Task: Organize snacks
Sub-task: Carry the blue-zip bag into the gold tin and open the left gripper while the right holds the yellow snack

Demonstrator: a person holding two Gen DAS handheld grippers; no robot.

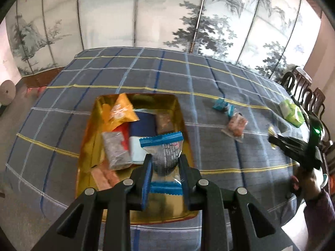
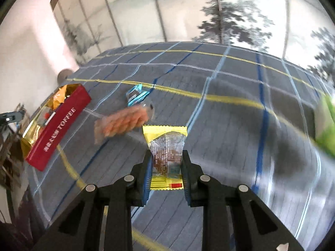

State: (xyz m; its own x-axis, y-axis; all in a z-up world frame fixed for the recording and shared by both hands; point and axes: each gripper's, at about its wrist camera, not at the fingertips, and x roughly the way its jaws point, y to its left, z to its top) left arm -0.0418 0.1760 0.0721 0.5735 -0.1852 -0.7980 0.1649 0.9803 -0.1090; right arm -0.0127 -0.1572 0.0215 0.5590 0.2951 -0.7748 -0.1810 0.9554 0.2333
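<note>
My left gripper (image 1: 165, 159) is shut on a blue-edged clear snack packet (image 1: 165, 152) and holds it above the gold-lined box (image 1: 88, 146), which holds several snacks. My right gripper (image 2: 166, 156) is shut on a yellow-edged clear snack packet (image 2: 166, 146) above the blue plaid tablecloth (image 2: 230, 125). In the left wrist view the right gripper (image 1: 272, 139) shows at the far right. An orange snack packet (image 2: 123, 123) and a small blue packet (image 2: 136, 95) lie on the cloth between my right gripper and the red toffee box (image 2: 56, 129).
A green packet (image 1: 292, 113) lies near the table's right edge, blurred in the right wrist view (image 2: 325, 125). Wooden chairs (image 1: 303, 87) stand beyond the right edge. A painted folding screen (image 1: 146, 21) stands behind the table.
</note>
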